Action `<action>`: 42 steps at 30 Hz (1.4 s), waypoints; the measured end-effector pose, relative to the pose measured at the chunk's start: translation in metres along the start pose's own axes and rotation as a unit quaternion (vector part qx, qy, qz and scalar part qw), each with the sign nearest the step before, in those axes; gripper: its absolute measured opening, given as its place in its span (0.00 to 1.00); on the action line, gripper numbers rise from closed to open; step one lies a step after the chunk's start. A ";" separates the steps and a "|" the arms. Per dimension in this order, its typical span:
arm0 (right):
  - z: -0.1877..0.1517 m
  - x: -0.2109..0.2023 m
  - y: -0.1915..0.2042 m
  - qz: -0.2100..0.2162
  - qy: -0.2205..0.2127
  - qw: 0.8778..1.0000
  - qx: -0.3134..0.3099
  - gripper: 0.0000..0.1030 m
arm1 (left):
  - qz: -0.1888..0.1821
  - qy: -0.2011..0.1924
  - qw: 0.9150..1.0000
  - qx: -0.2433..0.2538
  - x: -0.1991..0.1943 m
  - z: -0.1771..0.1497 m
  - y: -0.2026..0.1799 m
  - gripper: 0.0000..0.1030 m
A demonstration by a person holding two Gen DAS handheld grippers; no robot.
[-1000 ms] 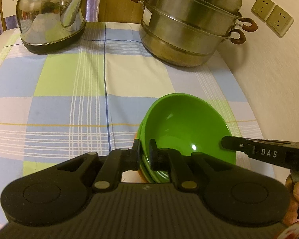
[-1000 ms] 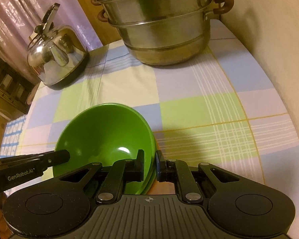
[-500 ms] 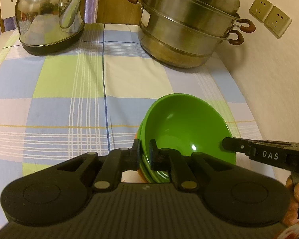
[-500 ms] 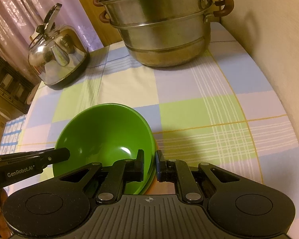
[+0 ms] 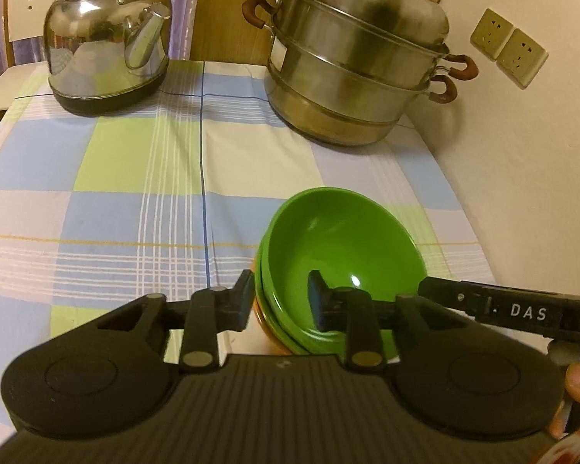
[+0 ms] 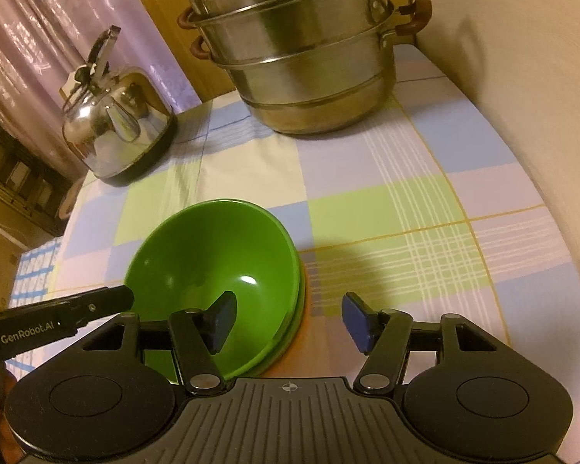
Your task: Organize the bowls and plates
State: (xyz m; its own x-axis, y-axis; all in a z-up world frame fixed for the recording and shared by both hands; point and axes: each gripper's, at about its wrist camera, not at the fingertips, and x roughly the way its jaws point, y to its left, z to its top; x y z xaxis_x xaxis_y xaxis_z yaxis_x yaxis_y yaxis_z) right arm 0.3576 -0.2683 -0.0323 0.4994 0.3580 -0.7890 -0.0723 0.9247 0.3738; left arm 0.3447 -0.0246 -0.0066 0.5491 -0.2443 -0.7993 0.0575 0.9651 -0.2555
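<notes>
My left claw and right claw, both spread wide, straddle opposite rims of the upward-facing bowls, gripping nothing.

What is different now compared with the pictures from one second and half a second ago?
Both tongs have opened and let go of the stack of green bowls. The left tongs now straddle its left rim with a gap; the right tongs stand wide open around its right rim. The bowls appear to rest on the checked tablecloth. The steel kettle and the steel steamer pot stayed in place.
</notes>
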 end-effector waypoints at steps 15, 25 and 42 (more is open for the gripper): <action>-0.062 -0.071 0.008 0.007 -0.017 1.000 0.009 0.69 | 0.034 -0.043 0.998 0.016 -0.077 -0.070 -0.022 0.89; -0.132 -0.117 0.007 -0.009 -0.019 1.000 0.001 0.70 | 0.039 -0.043 0.998 0.001 -0.117 -0.142 -0.030 0.90; -0.203 -0.147 0.000 -0.034 0.002 0.999 0.006 0.71 | 0.042 -0.018 0.999 0.000 -0.139 -0.204 -0.031 0.90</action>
State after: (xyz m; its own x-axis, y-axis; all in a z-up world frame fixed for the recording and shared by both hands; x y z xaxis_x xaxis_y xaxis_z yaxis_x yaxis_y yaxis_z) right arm 0.1093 -0.2952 -0.0151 0.4994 0.2955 -0.8144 -0.0284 0.9451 0.3255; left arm 0.0966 -0.0393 0.0016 0.5820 -0.1579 -0.7977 0.0101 0.9823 -0.1871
